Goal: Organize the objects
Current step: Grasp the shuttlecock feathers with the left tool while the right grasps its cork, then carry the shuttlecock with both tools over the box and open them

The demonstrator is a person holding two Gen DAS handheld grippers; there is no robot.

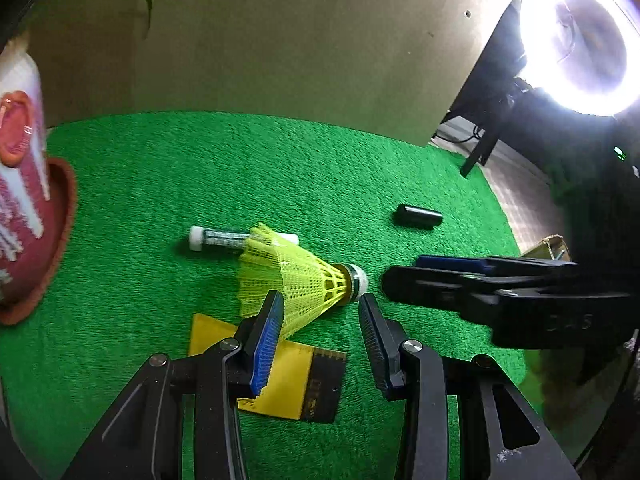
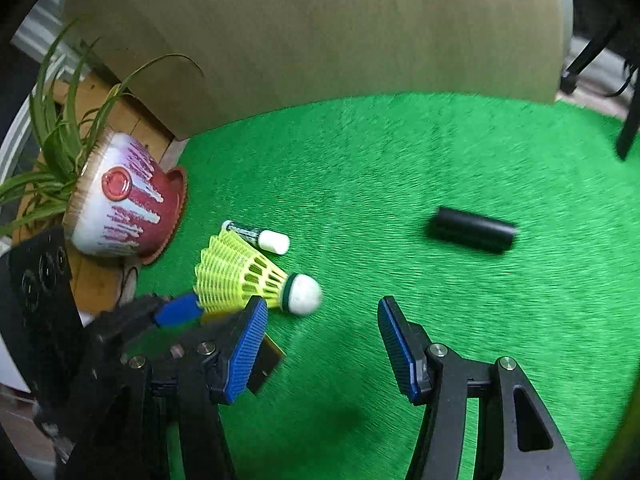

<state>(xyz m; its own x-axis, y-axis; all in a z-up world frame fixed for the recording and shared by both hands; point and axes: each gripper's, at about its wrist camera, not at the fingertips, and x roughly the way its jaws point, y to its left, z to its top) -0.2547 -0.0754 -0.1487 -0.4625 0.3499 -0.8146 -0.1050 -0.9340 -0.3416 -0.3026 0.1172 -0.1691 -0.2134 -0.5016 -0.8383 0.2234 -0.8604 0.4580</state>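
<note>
A yellow shuttlecock (image 1: pixel 296 276) lies on the green mat (image 1: pixel 160 184), white cork pointing right. My left gripper (image 1: pixel 320 300) is open, its fingertips on either side of the shuttlecock's cork end. A small tube with white caps (image 1: pixel 224 238) lies just behind it. A yellow and black card (image 1: pixel 296 380) lies under the left gripper. A black cylinder (image 1: pixel 418 216) lies to the right. My right gripper (image 2: pixel 320 312) is open and empty, just right of the shuttlecock (image 2: pixel 248 276); the black cylinder (image 2: pixel 472 230) lies beyond it. The right gripper also shows in the left wrist view (image 1: pixel 404 280).
A red and white plant pot (image 2: pixel 120 208) with long green leaves stands at the mat's left edge on a red saucer. A beige board (image 2: pixel 320 32) stands behind the mat. A bright ring light (image 1: pixel 580 36) on a black stand is at the right.
</note>
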